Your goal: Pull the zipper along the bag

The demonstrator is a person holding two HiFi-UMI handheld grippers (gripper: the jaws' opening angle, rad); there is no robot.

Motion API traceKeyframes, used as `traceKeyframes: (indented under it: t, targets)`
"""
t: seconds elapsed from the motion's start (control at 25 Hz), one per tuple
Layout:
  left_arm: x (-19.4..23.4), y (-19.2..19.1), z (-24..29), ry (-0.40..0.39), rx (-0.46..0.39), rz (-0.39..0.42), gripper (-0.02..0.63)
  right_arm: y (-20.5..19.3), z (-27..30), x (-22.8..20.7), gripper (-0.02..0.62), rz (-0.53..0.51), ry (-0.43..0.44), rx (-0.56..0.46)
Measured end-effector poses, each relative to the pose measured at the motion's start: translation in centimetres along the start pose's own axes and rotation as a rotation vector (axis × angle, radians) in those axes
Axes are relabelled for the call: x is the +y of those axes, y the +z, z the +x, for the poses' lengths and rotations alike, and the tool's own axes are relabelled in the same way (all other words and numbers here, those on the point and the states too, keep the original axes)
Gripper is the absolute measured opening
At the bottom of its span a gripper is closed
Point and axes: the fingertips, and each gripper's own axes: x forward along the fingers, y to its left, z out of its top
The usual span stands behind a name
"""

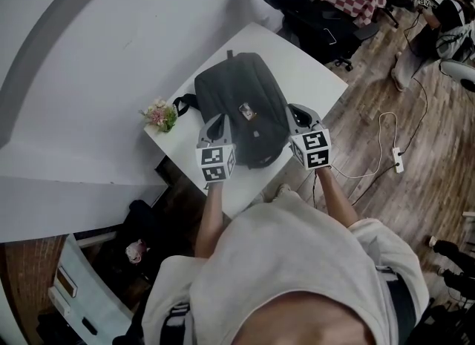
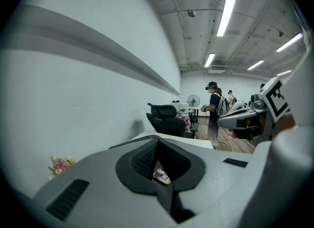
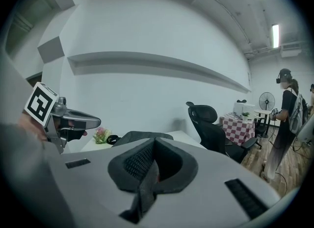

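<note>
Bag [image 1: 241, 106], a dark backpack, lies flat on the white tabletop [image 1: 312, 69] in the head view, its length running away from the person. The left gripper [image 1: 217, 121] hangs at its near left edge and the right gripper [image 1: 300, 115] at its near right edge. From so high up it cannot be told whether either one touches the fabric. A small label [image 1: 247, 112] sits on the bag's top face, and a bunch of flowers [image 1: 159, 115] lies on the tabletop to its left. Only this view shows the whole bag, yet the zipper is too small to pick out.

The left gripper view shows what the head view cannot: its fingers [image 2: 137, 161] are clenched together with nothing between them. Through the notch at their tips only the label and a little dark fabric appear. The gripper's own body covers the rest of the bag. A standing person [image 2: 213, 109] and an office chair [image 2: 167, 119] are in the room beyond.

The right gripper view likewise shows its fingers [image 3: 135, 161] pressed together and empty. Above them just the bag's rounded top is visible, with the flowers and the left gripper off to the left. No zipper pull can be made out here either.
</note>
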Motion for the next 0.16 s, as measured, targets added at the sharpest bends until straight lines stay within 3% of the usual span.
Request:
traceKeyframes:
  t: [0.16]
  targets:
    - [-0.26,0.05,0.16,-0.005,-0.001,0.002,0.026,-0.25,0.16,0.25,0.014,-0.006,0.003,0.006]
